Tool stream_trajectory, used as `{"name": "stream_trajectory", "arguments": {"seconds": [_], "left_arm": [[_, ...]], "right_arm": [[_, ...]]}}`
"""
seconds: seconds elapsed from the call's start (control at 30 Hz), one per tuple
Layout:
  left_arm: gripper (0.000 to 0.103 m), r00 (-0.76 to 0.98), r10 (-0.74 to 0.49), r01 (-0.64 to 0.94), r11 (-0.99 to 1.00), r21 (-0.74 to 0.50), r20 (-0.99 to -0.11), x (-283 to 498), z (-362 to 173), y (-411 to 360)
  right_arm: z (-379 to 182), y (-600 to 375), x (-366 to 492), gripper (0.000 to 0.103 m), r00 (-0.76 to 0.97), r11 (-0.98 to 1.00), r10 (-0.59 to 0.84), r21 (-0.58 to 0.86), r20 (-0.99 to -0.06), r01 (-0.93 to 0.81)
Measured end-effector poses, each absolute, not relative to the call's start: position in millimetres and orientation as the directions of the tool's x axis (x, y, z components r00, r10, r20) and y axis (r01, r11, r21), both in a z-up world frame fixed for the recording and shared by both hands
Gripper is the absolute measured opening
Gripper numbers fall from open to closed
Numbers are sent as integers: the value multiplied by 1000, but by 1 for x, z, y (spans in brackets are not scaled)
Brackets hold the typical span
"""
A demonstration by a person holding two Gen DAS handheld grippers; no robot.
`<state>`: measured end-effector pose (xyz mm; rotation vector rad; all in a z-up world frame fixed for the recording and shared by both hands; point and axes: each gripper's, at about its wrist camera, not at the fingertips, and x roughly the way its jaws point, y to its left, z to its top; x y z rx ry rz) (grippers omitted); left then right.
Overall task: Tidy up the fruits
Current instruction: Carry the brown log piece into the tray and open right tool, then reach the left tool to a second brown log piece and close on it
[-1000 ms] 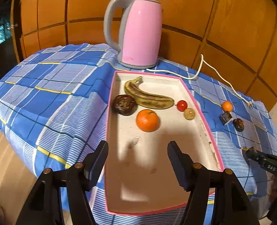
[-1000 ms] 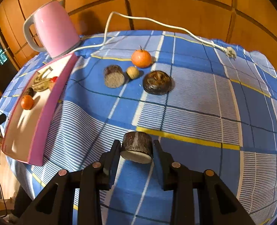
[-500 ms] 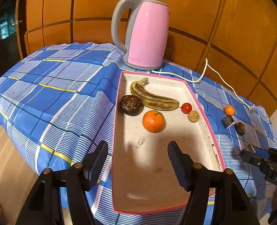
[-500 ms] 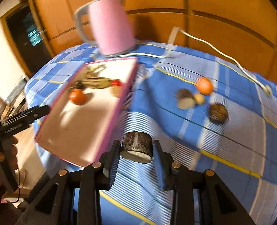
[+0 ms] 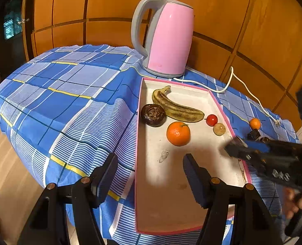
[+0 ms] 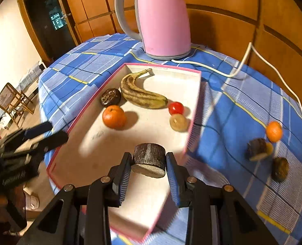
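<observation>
The right gripper [image 6: 148,168] is clamped on a dark cut fruit half [image 6: 149,159], hanging over the pink tray [image 6: 193,110] near its right edge. It looks light, firm and rough-skinned, so pinching the rind sides seems fine. The left gripper [image 5: 149,176] hangs open, holding nothing.

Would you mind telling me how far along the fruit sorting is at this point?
Done: five pieces lie in the pink tray: a banana, an orange, a dark fruit, a red one and a tan one. In hand: the right gripper holds a dark cut piece over the tray. Left: about four pieces on the cloth, including a small orange.
</observation>
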<state>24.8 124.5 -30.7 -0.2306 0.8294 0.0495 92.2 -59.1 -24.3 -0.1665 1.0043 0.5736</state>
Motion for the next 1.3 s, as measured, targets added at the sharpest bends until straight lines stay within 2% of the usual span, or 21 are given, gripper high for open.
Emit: {"name": "stream_trajectory", "arguments": {"seconds": [0.3, 0.47, 1.0, 1.3], "left_arm": [[67, 674, -38, -136, 975, -176, -737, 25, -34, 127], [67, 666, -43, -136, 974, -178, -745, 25, -37, 126], [68, 689, -61, -87, 982, -166, -723, 18, -24, 107], [68, 696, -79, -49, 986, -158, -714, 14, -18, 94]], "right_arm": [[-45, -24, 136, 35, 394, 858, 364, 138, -844, -495], [-46, -30, 132, 48, 407, 871, 371, 161, -835, -464], [-19, -63, 80, 49, 512, 905, 332, 114, -792, -411], [-10, -107, 58, 50, 571, 949, 268, 110, -776, -296]]}}
